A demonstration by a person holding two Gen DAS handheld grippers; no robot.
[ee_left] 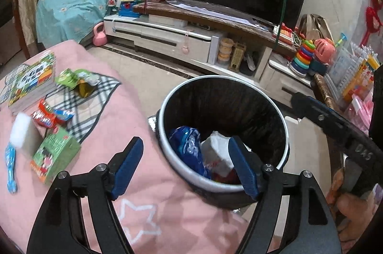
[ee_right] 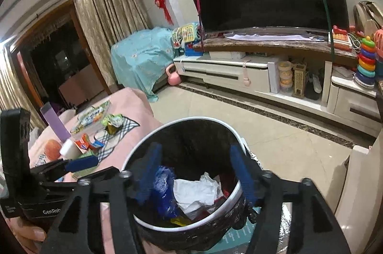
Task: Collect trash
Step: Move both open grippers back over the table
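**Ana:** Left wrist view has the left gripper (ee_left: 185, 167) spread wide and empty, straddling the near rim of the bin (ee_left: 167, 153). Where's the trash?

**Ben:** Some is in the bin: a blue bag (ee_left: 189, 148) and crumpled paper (ee_left: 215, 153). The right gripper (ee_right: 196, 172) is spread above them, holding nothing.

**Ana:** So we're between pickups?

**Ben:** Likely. Wrappers (ee_left: 47, 115) and a green packet (ee_left: 74, 81) lie left of the bin on the pink cloth (ee_left: 134, 110); the next move calls for reaching there.
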